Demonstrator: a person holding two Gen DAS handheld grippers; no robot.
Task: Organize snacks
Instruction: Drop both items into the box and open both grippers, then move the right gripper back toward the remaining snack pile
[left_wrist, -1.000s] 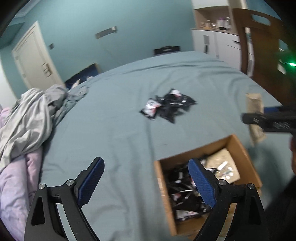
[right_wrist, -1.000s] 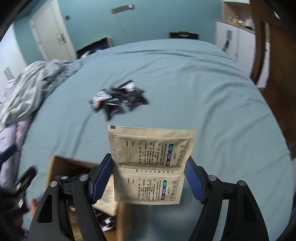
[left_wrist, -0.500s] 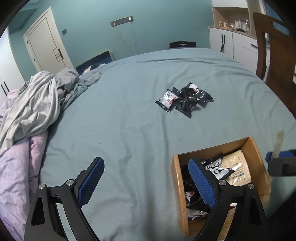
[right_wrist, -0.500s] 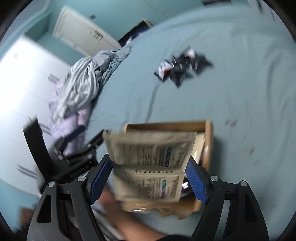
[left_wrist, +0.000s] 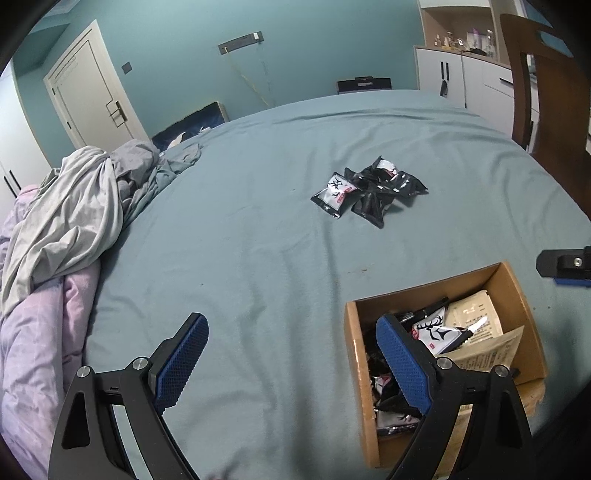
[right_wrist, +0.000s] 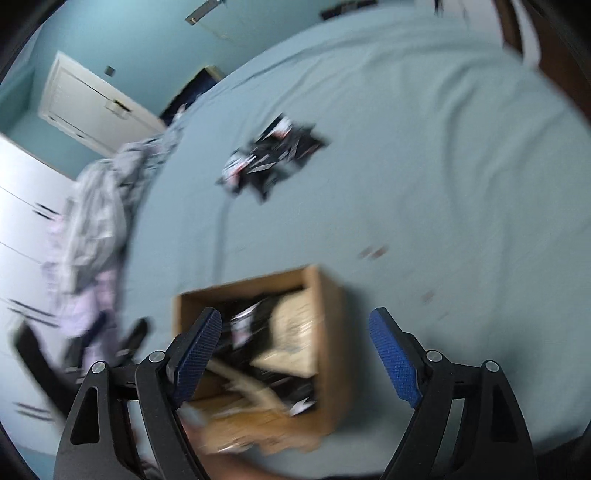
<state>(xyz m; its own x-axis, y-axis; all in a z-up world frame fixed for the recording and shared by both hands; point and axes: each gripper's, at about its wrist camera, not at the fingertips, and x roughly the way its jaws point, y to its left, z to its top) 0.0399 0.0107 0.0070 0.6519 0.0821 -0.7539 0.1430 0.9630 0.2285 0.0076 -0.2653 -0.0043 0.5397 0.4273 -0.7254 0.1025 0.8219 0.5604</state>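
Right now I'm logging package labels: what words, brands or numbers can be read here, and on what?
No text can be quoted.
Beige sachets in the cardboard box: print too small.
Black snack packets on the bed: too small.
Right wrist view: blurred.

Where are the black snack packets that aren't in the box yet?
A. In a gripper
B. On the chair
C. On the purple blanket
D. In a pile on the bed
D: the loose black packets lie in a small pile on the blue bed, apart from the box and from both open grippers.
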